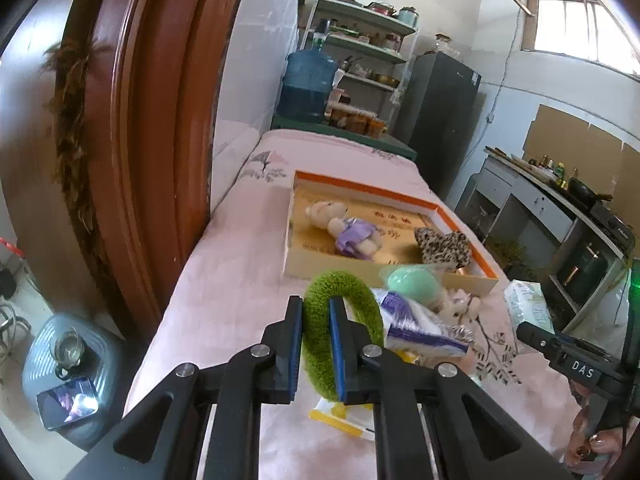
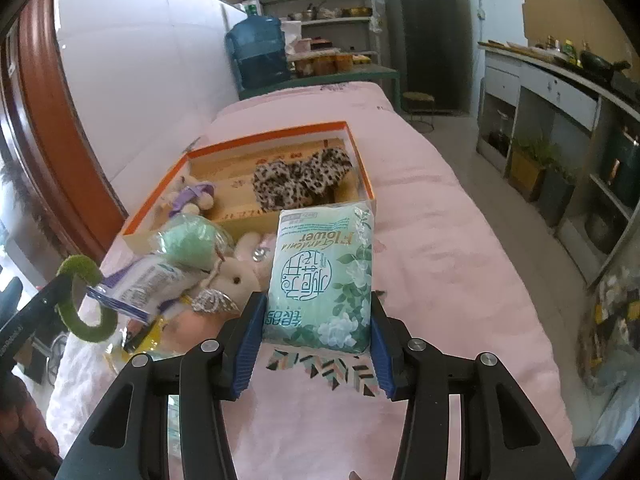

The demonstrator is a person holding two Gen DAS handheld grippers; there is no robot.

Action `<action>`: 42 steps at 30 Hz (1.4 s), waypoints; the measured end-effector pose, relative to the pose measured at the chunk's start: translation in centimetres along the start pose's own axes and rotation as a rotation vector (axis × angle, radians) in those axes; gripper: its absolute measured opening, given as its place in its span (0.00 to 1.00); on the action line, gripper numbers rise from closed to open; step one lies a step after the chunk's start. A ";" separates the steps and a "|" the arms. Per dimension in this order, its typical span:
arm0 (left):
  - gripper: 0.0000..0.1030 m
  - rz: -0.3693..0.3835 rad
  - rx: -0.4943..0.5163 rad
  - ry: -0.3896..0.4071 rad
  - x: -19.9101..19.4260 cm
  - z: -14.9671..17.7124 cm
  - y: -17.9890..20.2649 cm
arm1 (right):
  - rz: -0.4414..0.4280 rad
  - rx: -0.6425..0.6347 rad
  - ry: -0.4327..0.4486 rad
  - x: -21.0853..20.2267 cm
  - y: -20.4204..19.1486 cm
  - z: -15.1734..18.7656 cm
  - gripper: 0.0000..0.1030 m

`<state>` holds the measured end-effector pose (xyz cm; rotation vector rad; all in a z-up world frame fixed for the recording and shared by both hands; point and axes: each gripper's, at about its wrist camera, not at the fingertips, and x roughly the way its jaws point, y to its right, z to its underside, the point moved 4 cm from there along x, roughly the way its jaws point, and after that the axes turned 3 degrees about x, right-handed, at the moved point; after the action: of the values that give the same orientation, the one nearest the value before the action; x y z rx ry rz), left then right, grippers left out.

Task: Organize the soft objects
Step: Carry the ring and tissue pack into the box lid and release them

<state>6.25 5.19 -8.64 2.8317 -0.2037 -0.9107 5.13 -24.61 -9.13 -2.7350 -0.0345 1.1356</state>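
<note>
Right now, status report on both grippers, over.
Left gripper clamped on green ring. Right gripper clamped on tissue pack. Both off the bed; box ahead, unobstructed.

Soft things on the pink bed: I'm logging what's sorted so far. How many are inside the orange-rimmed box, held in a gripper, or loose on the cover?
Inside the box: 2, the bear in purple and the leopard-print piece.
Held: 2, the green ring and the tissue pack.
Loose: at least 3, the mint ball, the purple-and-white pack and the cream plush.
Total: at least 7.
</note>
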 end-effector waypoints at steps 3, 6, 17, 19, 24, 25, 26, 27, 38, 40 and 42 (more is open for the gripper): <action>0.13 0.002 0.008 0.016 -0.4 -0.7 0.3 | -0.007 -0.009 0.014 -0.4 -0.4 -0.5 0.48; 0.13 0.011 0.015 0.028 -0.5 -1.4 0.7 | -0.016 -0.023 0.031 -0.6 -0.8 -1.0 0.48; 0.13 0.059 0.044 0.055 0.6 -4.4 2.2 | -0.060 -0.080 0.092 -0.7 -2.1 -4.5 0.48; 0.13 0.063 0.056 0.071 0.8 -5.5 2.5 | -0.067 -0.087 0.107 -0.7 -2.3 -5.3 0.48; 0.13 0.081 0.086 0.096 1.8 -8.2 3.5 | -0.084 -0.104 0.134 -0.2 -2.9 -7.6 0.48; 0.13 0.083 0.091 0.100 2.0 -8.6 3.6 | -0.086 -0.110 0.135 -0.1 -3.0 -8.0 0.48; 0.13 0.083 0.101 0.102 2.3 -9.2 3.8 | -0.091 -0.116 0.135 0.2 -3.2 -8.4 0.48; 0.13 0.084 0.107 0.103 2.5 -9.5 4.0 | -0.096 -0.121 0.134 0.3 -3.4 -8.6 0.48; 0.13 0.096 0.138 0.055 6.7 -14.5 4.5 | -0.159 -0.154 0.070 4.6 -4.7 -13.5 0.48; 0.13 0.094 0.134 0.036 7.7 -15.2 4.5 | -0.167 -0.161 0.054 5.7 -5.0 -14.5 0.48; 0.13 0.098 0.127 0.005 9.2 -15.8 4.4 | -0.180 -0.158 0.029 7.0 -5.1 -15.2 0.48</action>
<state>22.60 1.01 -0.38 2.9081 -0.4103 -0.8996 21.04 -21.39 -2.59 -2.8136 -0.3737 1.0853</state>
